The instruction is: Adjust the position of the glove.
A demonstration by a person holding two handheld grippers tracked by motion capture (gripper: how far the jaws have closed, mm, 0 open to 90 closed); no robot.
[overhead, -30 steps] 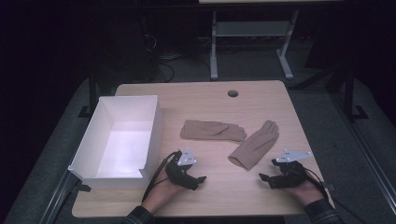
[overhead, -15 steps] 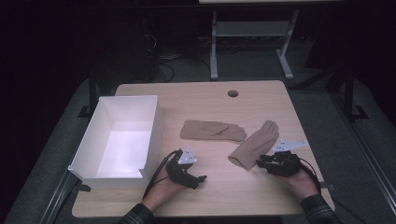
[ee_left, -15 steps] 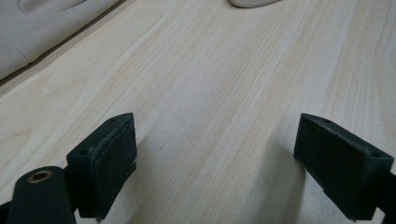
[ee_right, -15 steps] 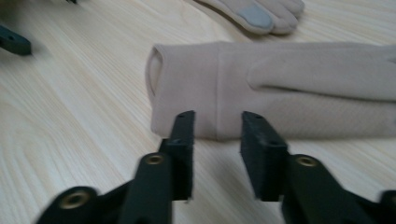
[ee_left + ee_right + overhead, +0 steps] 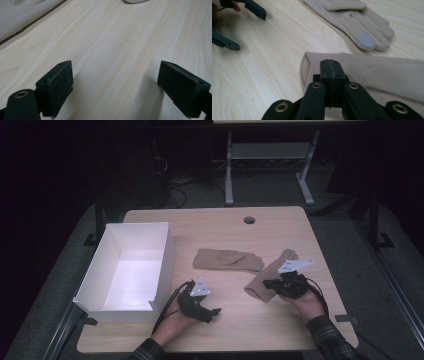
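Note:
Two beige gloves lie on the wooden table. The farther glove [image 5: 227, 259] [image 5: 352, 20] lies flat, with a grey patch on one fingertip. The nearer glove [image 5: 277, 270] [image 5: 387, 72] lies at an angle to its right. My right gripper [image 5: 270, 285] [image 5: 329, 62] is at this glove's cuff end; its jaws have just been closing and now stand shut on the cuff's upper layer. My left gripper [image 5: 214, 312] [image 5: 115, 87] [image 5: 244, 27] rests on the table near the front edge, open, with bare wood between its pads.
A white open box [image 5: 167, 250] stands at the table's left side, close to my left gripper. A round cable hole [image 5: 249, 220] sits near the far edge. A metal stand [image 5: 270, 150] is on the floor beyond the table.
My right gripper has moved left and slightly up to the nearer glove's cuff, and its jaws have gone from wide open to shut. The left gripper has stayed where it was.

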